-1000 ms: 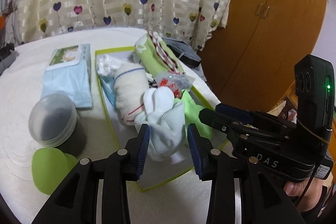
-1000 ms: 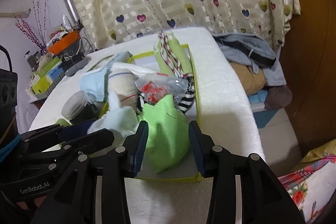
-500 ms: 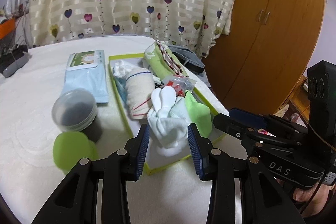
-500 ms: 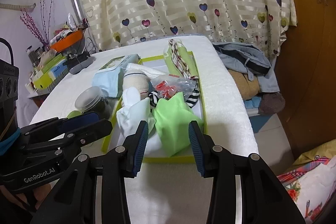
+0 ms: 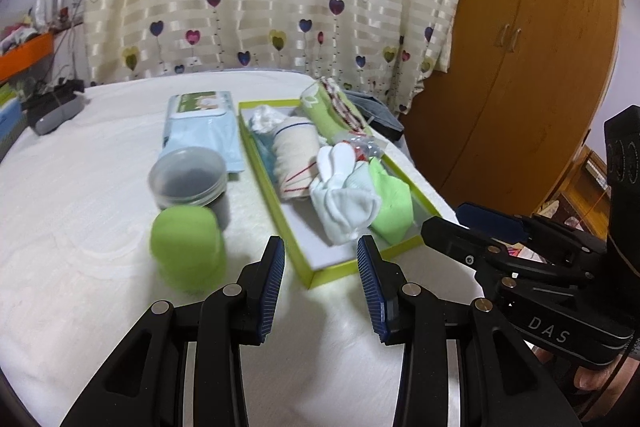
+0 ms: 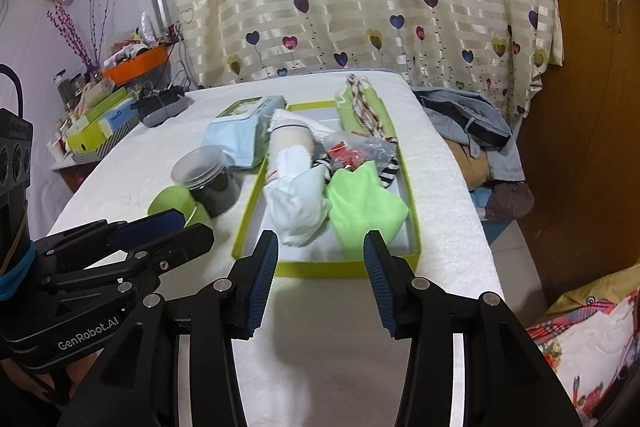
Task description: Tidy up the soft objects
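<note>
A shallow yellow-green tray [image 5: 316, 277] [image 6: 320, 269] lies on the white table and holds soft items. At its near end lie a white sock bundle [image 5: 342, 203] [image 6: 298, 203] and a folded light green cloth [image 5: 394, 203] [image 6: 362, 211]. Behind them lie a cream rolled sock [image 5: 298, 155], a clear packet with red bits [image 6: 356, 149] and a green striped cloth [image 6: 366, 107]. My left gripper [image 5: 320, 285] is open and empty, short of the tray's near edge. My right gripper [image 6: 322, 277] is open and empty, just before the tray's near wall.
Left of the tray stand a dark jar with a clear lid [image 5: 188, 183], a green lid [image 5: 186, 249] and a blue wipes pack [image 5: 202, 125]. A grey device [image 5: 54, 111] lies at the far left. Clothes [image 6: 476, 131] pile beside the table. A wooden wardrobe [image 5: 516, 47] stands to the right.
Both grippers have pulled back from the tray toward me. The white sock bundle and the green cloth, which were between the fingers, now lie free in the tray.
</note>
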{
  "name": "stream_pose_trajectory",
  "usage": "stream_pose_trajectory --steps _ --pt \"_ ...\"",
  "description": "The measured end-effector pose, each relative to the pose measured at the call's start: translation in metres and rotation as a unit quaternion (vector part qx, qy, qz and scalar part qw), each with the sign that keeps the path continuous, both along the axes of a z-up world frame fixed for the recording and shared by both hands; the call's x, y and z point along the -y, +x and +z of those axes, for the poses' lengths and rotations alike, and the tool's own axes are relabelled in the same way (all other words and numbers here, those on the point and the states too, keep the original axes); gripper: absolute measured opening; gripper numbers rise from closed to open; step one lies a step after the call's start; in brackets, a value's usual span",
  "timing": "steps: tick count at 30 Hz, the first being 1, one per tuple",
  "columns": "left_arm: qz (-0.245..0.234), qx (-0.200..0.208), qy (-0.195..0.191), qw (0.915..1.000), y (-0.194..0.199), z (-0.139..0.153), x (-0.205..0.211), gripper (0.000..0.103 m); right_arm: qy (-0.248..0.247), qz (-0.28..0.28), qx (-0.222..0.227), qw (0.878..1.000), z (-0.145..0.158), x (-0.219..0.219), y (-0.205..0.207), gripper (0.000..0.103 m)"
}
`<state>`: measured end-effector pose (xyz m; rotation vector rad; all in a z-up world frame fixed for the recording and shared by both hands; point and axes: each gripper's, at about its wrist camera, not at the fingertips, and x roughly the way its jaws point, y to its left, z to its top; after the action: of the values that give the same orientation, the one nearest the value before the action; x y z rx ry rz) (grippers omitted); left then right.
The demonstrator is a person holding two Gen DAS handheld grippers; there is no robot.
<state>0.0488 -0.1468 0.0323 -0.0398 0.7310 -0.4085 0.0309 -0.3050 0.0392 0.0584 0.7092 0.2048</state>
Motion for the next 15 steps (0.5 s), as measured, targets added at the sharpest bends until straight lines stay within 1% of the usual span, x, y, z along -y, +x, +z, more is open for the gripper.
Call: stream_pose_trajectory --steps 8,15 --pt "0.018 0.001 0.008 0.9998 -0.011 0.0 -0.013 0.037 -0.009 0.013 0.001 1.0 -0.001 -0.014 -0.01 0.046" --pt "0.023 0.001 0.013 0.9996 -0.016 -0.002 -0.017 0.037 -0.014 0.018 0.001 1.0 -0.003 -0.019 -0.016 0.046"
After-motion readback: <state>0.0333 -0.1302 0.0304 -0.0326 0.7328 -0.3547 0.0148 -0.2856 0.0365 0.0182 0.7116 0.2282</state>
